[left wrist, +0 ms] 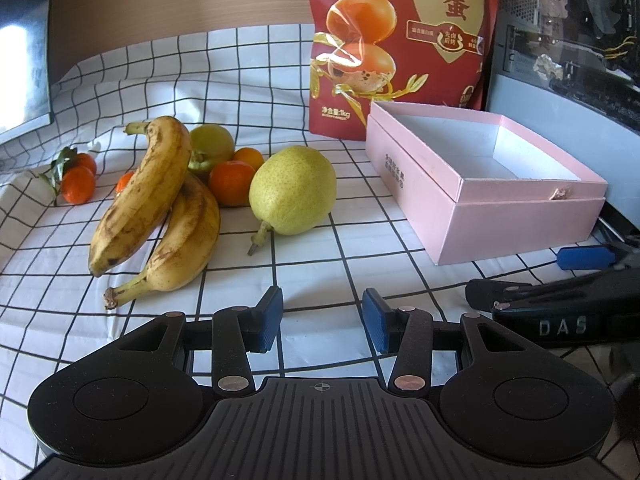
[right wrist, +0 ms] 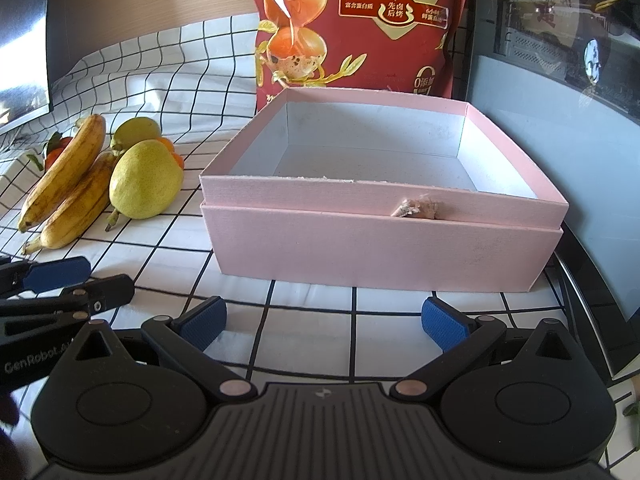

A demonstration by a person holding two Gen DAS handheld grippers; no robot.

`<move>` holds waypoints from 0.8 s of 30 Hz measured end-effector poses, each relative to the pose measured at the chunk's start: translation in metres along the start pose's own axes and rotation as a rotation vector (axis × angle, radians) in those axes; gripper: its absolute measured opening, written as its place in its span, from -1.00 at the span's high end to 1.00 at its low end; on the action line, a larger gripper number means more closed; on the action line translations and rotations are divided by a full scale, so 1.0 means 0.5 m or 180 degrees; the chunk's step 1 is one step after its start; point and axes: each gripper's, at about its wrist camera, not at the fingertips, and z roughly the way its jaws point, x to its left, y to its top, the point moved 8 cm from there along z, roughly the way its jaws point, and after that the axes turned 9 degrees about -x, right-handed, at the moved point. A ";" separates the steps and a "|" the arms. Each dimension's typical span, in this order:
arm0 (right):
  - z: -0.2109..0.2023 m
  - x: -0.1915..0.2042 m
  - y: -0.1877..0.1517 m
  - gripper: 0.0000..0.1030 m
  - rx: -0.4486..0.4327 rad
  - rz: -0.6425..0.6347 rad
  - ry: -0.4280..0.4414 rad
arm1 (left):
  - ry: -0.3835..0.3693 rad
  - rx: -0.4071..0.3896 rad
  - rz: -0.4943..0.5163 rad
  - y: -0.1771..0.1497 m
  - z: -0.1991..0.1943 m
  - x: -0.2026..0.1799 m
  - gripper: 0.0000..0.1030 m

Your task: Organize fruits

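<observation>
Fruit lies in a heap on the checked cloth: two spotted bananas [left wrist: 152, 204], a yellow-green pear [left wrist: 293, 190], a second green pear [left wrist: 211, 145] behind, and several small oranges [left wrist: 231, 182]. An open pink box [left wrist: 472, 184] stands to the right, with nothing inside it. My left gripper [left wrist: 322, 320] is open and holds nothing, low over the cloth in front of the pear. My right gripper [right wrist: 323, 322] is wide open and holds nothing, just before the box's [right wrist: 380, 240] front wall. The bananas [right wrist: 66, 188] and pear [right wrist: 145, 179] show at its left.
A tall red snack bag [left wrist: 400, 40] stands behind the box against the wall. A grey computer case [right wrist: 560, 128] lies right of the box. A dark monitor edge [left wrist: 24, 60] is at the far left. The other gripper's arm [left wrist: 560, 308] reaches in at right.
</observation>
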 end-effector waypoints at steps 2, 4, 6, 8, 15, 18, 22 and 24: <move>0.007 -0.004 0.005 -1.00 0.0144 -0.0029 0.0061 | -0.0099 0.0022 -0.0016 0.000 -0.004 0.006 0.06; 0.011 -0.004 0.004 -1.00 0.0216 -0.0034 0.0059 | -0.0207 0.0127 -0.0201 0.008 -0.009 0.026 0.06; 0.014 -0.003 0.003 -1.00 0.0293 -0.0022 0.0024 | -0.0285 0.0108 -0.0384 0.034 -0.028 0.060 0.06; 0.016 -0.003 0.003 -1.00 0.0349 -0.0015 0.0016 | -0.0195 -0.0028 -0.0457 0.071 -0.051 0.109 0.06; 0.026 0.027 0.015 -0.87 0.0355 -0.0072 0.0240 | -0.0089 0.0124 -0.0643 0.137 -0.044 0.257 0.08; 0.035 0.066 0.035 -0.86 0.0213 -0.0159 0.0373 | -0.0037 0.0102 -0.0491 0.156 -0.029 0.274 0.08; 0.058 0.117 0.060 -0.86 0.0131 -0.0357 0.0624 | -0.0121 0.0194 -0.0390 0.157 -0.013 0.273 0.08; 0.081 0.130 0.068 -0.86 0.0071 -0.0526 0.0603 | -0.0199 0.0257 -0.0312 0.157 0.005 0.264 0.08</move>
